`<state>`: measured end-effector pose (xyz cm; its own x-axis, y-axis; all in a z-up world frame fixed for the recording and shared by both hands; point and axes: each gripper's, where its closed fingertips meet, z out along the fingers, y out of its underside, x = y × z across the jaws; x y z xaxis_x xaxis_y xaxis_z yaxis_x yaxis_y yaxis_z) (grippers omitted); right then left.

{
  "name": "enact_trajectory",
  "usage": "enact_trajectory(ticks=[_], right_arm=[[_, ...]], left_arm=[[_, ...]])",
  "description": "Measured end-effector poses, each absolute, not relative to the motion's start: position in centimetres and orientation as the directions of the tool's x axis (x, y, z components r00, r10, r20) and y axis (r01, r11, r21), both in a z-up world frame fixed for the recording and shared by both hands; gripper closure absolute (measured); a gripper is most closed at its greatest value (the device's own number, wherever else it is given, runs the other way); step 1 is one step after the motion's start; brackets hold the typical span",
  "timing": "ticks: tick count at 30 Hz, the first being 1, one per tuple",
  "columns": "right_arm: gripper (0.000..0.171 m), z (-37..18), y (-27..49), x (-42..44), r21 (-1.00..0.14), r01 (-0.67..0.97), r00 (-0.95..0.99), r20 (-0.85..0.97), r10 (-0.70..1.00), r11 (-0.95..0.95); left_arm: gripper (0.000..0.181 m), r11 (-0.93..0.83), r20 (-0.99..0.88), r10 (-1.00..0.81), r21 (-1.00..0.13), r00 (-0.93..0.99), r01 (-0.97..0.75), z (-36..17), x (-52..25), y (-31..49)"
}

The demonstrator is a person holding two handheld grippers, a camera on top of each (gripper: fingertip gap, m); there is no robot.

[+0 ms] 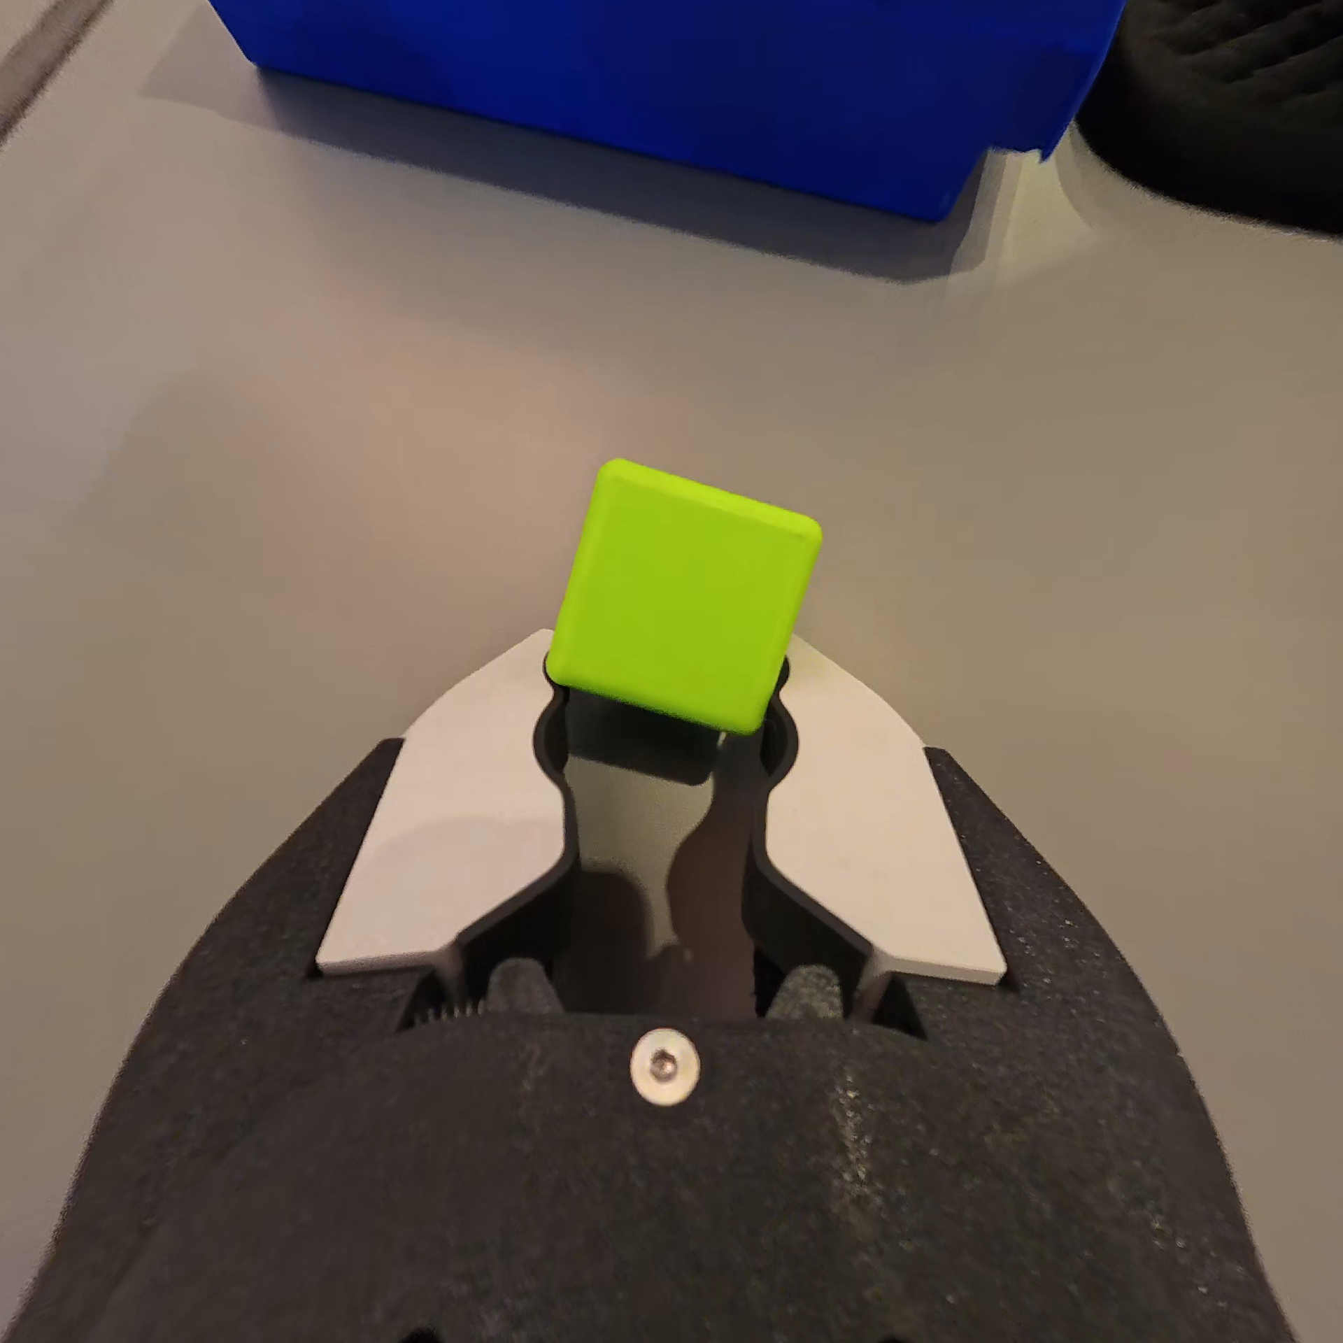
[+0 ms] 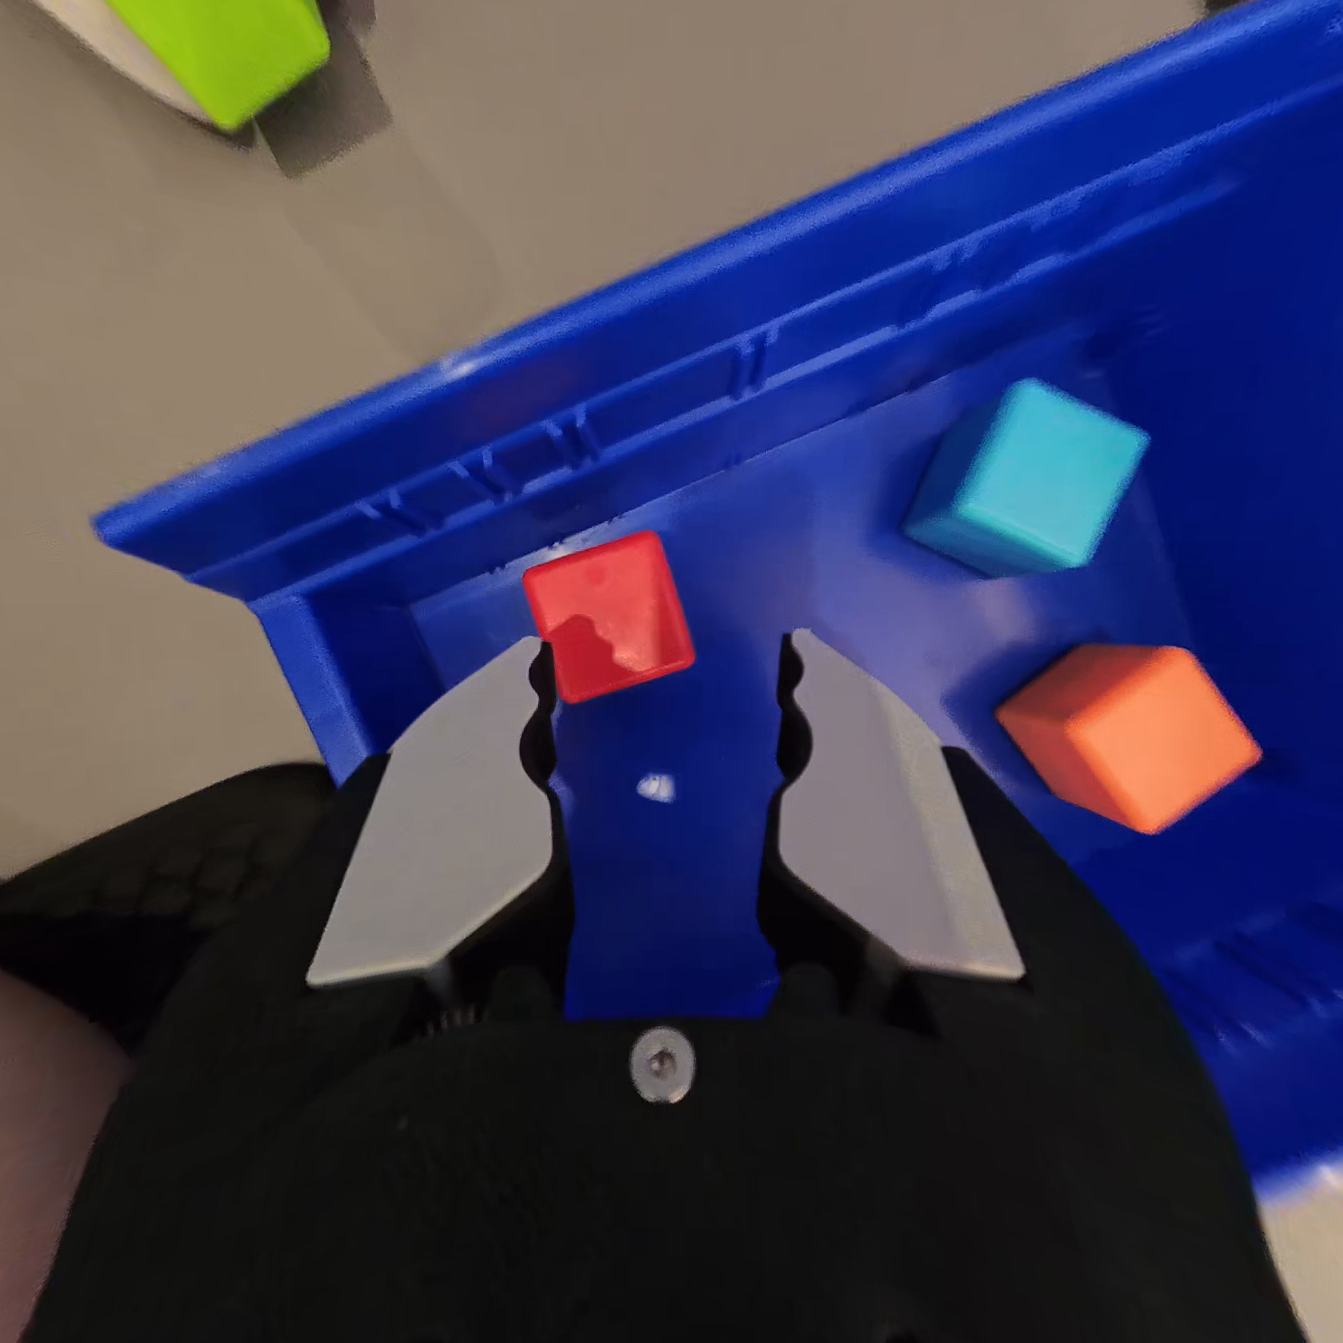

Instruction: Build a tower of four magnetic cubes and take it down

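My left gripper (image 1: 665,654) is shut on a lime green cube (image 1: 683,592) and holds it tilted just above the grey table, with its shadow underneath. The same cube shows in the right wrist view (image 2: 218,51) at the top left. My right gripper (image 2: 665,639) is open over a blue bin (image 2: 509,363). A red cube (image 2: 607,614) lies on the bin floor between its fingertips, close to the left finger. A cyan cube (image 2: 1025,480) and an orange cube (image 2: 1126,734) lie in the bin to the right.
In the left wrist view the blue bin (image 1: 654,94) stands at the far side of the grey table (image 1: 291,436). A black, textured object (image 1: 1235,109) lies to its right. The bin's near corner and wall (image 2: 327,654) are just left of my right gripper. Some 25 cm of space lies between my two pairs of fingers.
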<state>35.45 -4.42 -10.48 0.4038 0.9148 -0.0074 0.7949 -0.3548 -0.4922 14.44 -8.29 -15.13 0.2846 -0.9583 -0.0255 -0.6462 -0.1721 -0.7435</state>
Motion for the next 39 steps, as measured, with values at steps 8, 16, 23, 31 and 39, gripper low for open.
enact_trajectory(ticks=[8,16,23,31,39], right_arm=[[0.118,4.1,-3.0,28.9,-0.846,0.398,0.594,-0.057,0.803,-0.355],[0.093,3.5,-4.9,15.3,-0.831,0.253,0.493,-0.329,0.805,-0.495],[0.108,-2.4,-6.0,11.4,-0.674,0.381,0.457,-0.458,0.762,-0.633],[0.123,-2.5,-6.6,13.1,-0.603,0.452,0.414,-0.511,0.753,-0.657],[0.124,-4.4,-4.1,39.2,-0.349,0.37,0.923,0.029,0.385,-0.861]], left_arm=[[0.131,-0.063,-0.184,-0.871,-0.878,0.455,-0.475,-7.6,13.2,-6.0],[0.131,0.026,-0.281,-0.787,-0.905,0.55,-0.425,-4.2,12.1,-5.8],[0.131,0.057,-0.333,-0.766,-0.887,0.549,-0.459,-4.3,12.1,-5.8],[0.123,0.079,-0.381,-0.766,-0.855,0.518,-0.512,-5.3,12.5,-6.2],[0.119,0.009,-0.329,-0.798,-0.844,0.505,-0.537,-6.9,12.9,-6.3]])
